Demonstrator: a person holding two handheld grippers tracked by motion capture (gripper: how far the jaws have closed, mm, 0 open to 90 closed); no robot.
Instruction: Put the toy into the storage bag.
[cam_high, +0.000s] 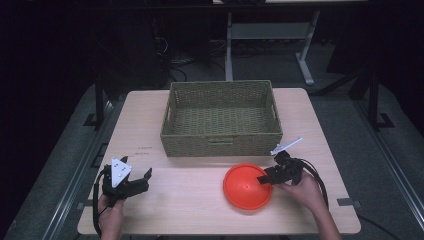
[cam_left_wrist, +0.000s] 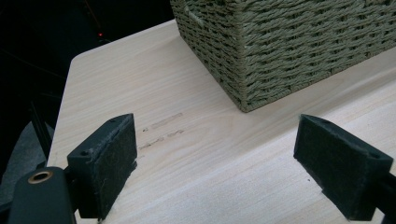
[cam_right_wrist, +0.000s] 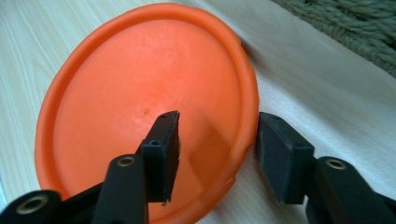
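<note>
The orange plate (cam_high: 247, 186) lies on the table (cam_high: 190, 205), near its front edge and right of the middle, just in front of the woven basket (cam_high: 221, 119). The right tongs (cam_high: 267, 178) straddle the plate's right-hand rim: in the right gripper view one pad (cam_right_wrist: 166, 154) hangs over the inside of the dish and the other (cam_right_wrist: 280, 156) stands outside the rim, with a gap on both sides. So the jaws are apart, part-way closed around the edge but not yet pinching it.

It looks to me like the grasping step, with the plate not yet held. The likely aim is to lift it and carry it to the basket, which stands empty as far as I can see. The next move calls for the jaws to close squarely on the thin rim, and deep enough that the plate does not pivot or slip out when it leaves the table.

The left tongs (cam_high: 131, 181) rest low over the left front of the table, jaws wide apart with nothing between them, only bare wood and a faint pencil-like mark (cam_left_wrist: 161, 128).

Some things stay uncertain. The near edge of the plate is cut off at the bottom of the right gripper view, so I cannot tell whether it sits flat or is tipped slightly. The room behind the table is dark.
</note>
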